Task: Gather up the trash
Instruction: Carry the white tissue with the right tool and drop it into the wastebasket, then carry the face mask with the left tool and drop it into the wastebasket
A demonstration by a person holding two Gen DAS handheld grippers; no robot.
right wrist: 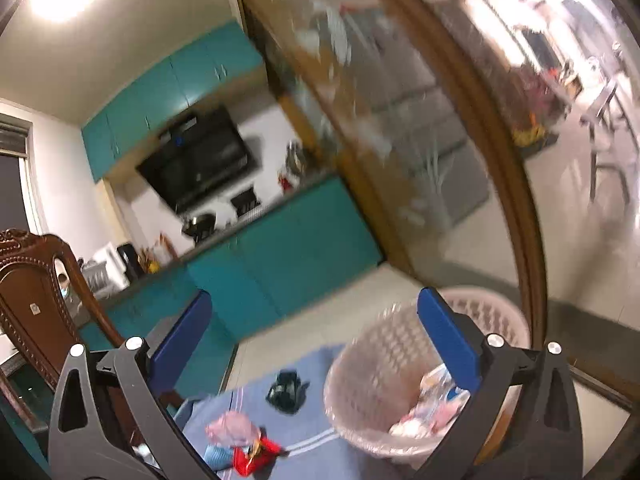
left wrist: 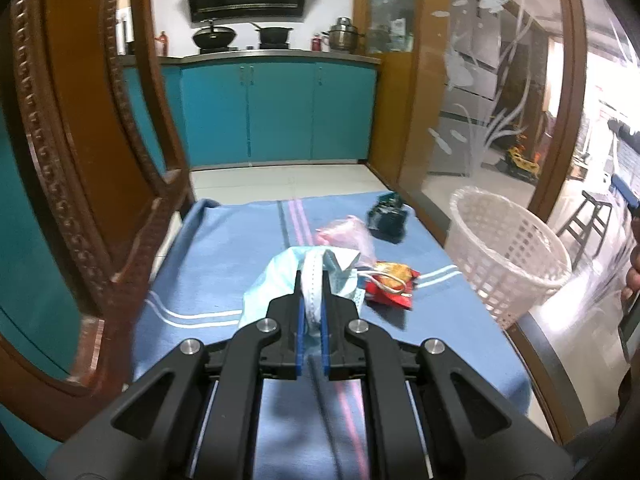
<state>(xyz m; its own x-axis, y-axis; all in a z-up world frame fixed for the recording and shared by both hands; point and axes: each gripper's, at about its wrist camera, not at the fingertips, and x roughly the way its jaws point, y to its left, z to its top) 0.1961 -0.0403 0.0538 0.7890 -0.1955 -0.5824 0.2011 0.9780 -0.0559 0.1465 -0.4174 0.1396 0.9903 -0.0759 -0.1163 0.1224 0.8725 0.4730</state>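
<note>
The left gripper (left wrist: 311, 280) is clamping a light blue face mask (left wrist: 276, 280) above the blue tablecloth (left wrist: 208, 248). The right gripper (right wrist: 316, 344) is hanging wide apart, empty, over the white basket (right wrist: 360, 360) (already holding some wrappers). A red snack packet (left wrist: 390, 290), pink bag (left wrist: 348, 232) and dark wrapper (left wrist: 388, 216) are waiting, so it seems roughly halfway.

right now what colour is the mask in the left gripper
Light blue with a white edge; the face mask is pinched in the left gripper. Left wrist view shows it best.
</note>
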